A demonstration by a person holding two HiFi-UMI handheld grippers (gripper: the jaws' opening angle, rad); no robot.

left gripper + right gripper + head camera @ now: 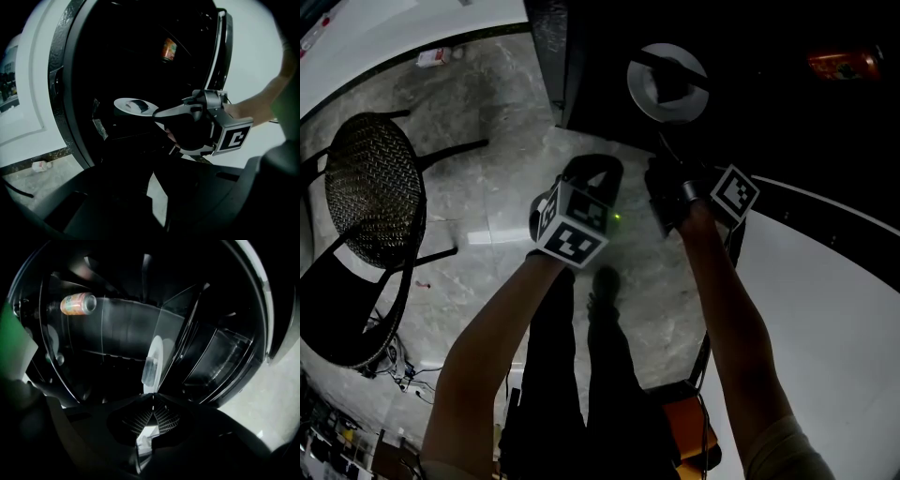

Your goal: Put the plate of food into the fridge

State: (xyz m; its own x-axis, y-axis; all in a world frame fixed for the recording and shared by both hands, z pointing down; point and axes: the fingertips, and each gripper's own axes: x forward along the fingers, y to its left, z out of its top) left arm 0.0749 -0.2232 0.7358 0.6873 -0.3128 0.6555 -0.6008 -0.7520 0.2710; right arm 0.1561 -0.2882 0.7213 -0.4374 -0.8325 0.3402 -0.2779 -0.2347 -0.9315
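Fingers (142,418) of the right gripper (152,398) are clamped on the plate (154,357) rim, with the food (149,371) aboard. The left gripper (157,187) hangs parted and empty at its nine o'clock. The plate is inside the fridge (117,333) mouth, not yet set down, I judge. Keep it level, push straight toward twelve, stay clear of the can (77,303) at ten, and rest it flat before letting go.

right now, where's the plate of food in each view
Head view: plate top centre, slightly right.
Left gripper view: plate centre-left, against the dark fridge interior.
Right gripper view: plate centre, edge-on, clamped in the right tool.
Shared landmark: orange can, in all three.
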